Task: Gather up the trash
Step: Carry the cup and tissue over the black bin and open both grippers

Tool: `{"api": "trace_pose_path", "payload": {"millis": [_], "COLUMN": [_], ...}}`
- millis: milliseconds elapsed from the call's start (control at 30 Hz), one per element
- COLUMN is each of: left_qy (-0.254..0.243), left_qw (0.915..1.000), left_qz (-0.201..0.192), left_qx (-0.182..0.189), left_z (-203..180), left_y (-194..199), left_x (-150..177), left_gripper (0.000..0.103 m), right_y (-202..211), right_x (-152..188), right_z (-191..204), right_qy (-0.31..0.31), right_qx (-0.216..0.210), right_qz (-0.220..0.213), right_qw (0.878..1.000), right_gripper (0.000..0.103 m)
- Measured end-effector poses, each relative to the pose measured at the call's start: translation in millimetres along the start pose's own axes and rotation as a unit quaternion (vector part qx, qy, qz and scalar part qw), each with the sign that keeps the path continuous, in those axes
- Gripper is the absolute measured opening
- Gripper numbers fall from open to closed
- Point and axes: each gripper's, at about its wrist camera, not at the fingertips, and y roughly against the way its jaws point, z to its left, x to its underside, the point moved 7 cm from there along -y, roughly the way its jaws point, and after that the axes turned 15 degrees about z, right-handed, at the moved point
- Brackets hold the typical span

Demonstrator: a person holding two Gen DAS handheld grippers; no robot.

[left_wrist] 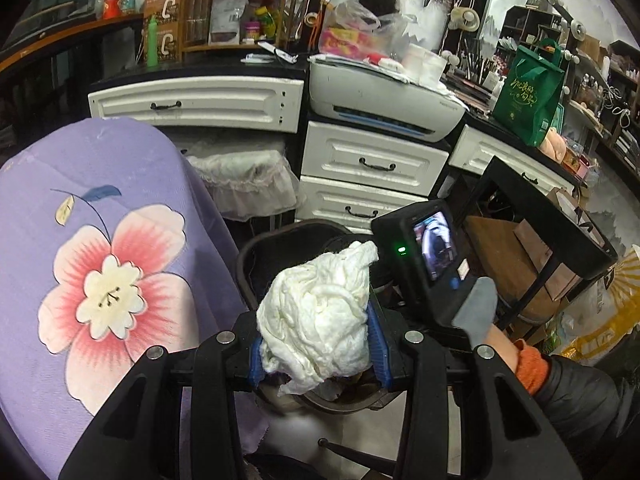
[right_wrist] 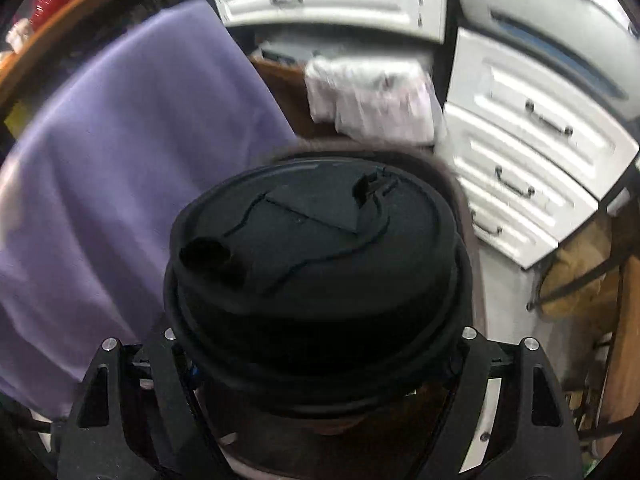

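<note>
White drawers [left_wrist: 372,166] with black handles fill the back of the left wrist view, and a grey printer [left_wrist: 384,98] stands on top of them, with a green bag [left_wrist: 528,92] further to the side. Between the blue pads of the left gripper [left_wrist: 318,354] a crumpled white tissue [left_wrist: 320,316] is clamped, so these fingers are grasping it. Just past the fingertips, under the tissue, stands a dark bin [left_wrist: 260,256] with an open top. Beside the left finger hangs a purple cloth [left_wrist: 100,264] with a large pink flower on it. Beyond the right finger the right gripper [left_wrist: 424,256] shows with its small lit screen, held by a hand in a grey glove [left_wrist: 476,308]. In the right wrist view, which is somewhat blurred, the same white drawers [right_wrist: 532,132] curve along the far side and the purple cloth [right_wrist: 120,184] lies off the left finger. Between the fingers of the right gripper [right_wrist: 320,364] sits a black cup lid [right_wrist: 316,264], very close to the camera; the fingers press on its two sides and hold it. The rim of the bin [right_wrist: 468,216] appears right behind the lid.
</note>
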Motion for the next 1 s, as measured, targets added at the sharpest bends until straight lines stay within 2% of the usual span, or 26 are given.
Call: {"api": "trace_pose_path", "payload": {"millis": [267,433,467,533,800,1000], "left_qy": [0.006,0.002,0.002,0.0,-0.004,-0.009], "left_qw": [0.9996,0.9994,0.9994,0.9993,0.999,0.9978], "left_qz": [0.026,0.035,0.036,0.038,0.045,0.066], "left_qx": [0.002,-0.001,-0.001,-0.002,-0.006,-0.005], "left_z": [1,-2,-2,-3,-5,-10], "left_y": [-25,-34,-35,-37,-44,-63], "left_x": [5,5,4,3,3,6], "left_gripper": [0.04,0.041,0.04,0.041,0.04,0.041], "right_y": [-56,-58,-57,-54,-14,30], "right_x": [15,24,24,23,22,28], "right_z": [-9,-12,-12,-13,-14,-31], "right_qy": [0.002,-0.005,-0.006,-0.007,-0.024,-0.031], "right_qx": [0.044,0.042,0.036,0.026,0.008,0.052], "right_qz": [0.082,0.087,0.088,0.084,0.049,0.002], "right_qw": [0.996,0.995,0.995,0.996,0.998,0.998], "right_gripper": [0.082,0.084,0.087,0.092,0.092,0.092]}}
